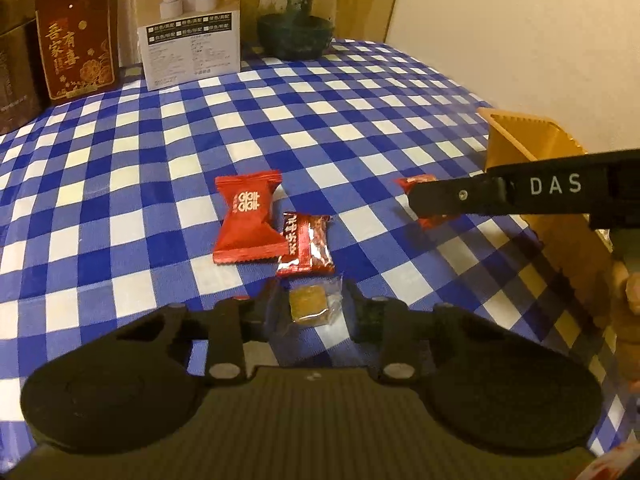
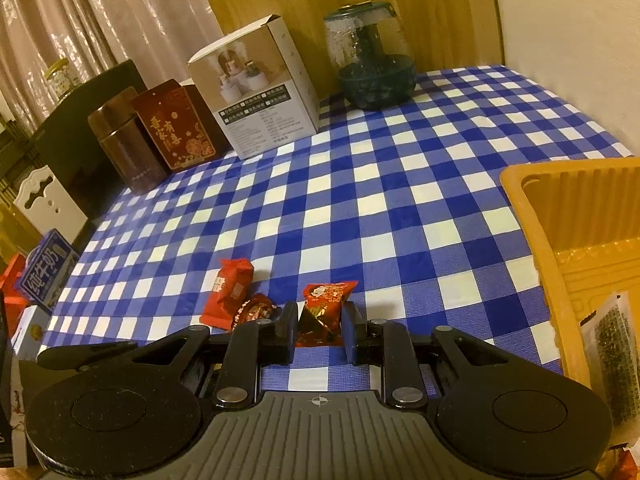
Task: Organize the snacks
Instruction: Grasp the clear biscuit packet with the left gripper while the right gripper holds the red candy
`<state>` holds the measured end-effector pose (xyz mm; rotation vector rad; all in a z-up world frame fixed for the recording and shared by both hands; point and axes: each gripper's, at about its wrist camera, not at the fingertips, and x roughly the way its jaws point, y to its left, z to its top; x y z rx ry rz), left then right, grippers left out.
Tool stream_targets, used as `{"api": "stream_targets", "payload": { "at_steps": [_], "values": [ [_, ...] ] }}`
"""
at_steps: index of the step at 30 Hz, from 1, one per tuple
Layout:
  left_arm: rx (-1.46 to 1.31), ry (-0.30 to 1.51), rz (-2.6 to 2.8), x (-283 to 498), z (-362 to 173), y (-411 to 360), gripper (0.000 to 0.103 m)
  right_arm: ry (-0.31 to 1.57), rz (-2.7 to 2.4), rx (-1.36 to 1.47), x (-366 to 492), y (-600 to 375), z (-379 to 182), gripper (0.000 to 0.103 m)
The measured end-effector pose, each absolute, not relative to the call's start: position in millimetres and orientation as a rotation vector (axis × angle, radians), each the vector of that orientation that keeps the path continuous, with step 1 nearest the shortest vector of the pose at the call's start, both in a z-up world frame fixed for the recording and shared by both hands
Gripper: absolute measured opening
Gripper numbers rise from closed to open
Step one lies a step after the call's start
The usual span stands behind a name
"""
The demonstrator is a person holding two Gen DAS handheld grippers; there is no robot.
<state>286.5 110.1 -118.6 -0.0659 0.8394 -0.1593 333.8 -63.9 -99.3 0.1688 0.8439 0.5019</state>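
From the left wrist we look steeply down, close over the checked tablecloth (image 1: pixel 280 120), toward the white box (image 1: pixel 192 46) at its far edge. From the right wrist we face that same box (image 2: pixel 264 100); both views share it.
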Motion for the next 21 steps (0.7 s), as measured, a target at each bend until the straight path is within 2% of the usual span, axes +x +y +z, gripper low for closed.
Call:
{"api": "stream_targets", "payload": {
  "at_steps": [21],
  "values": [
    [-0.155,0.818,-0.103,235.4,-91.5,103.1,0.027,0.803,0.52,0.12,288.1,-67.4,-79.9,0.024]
  ]
}}
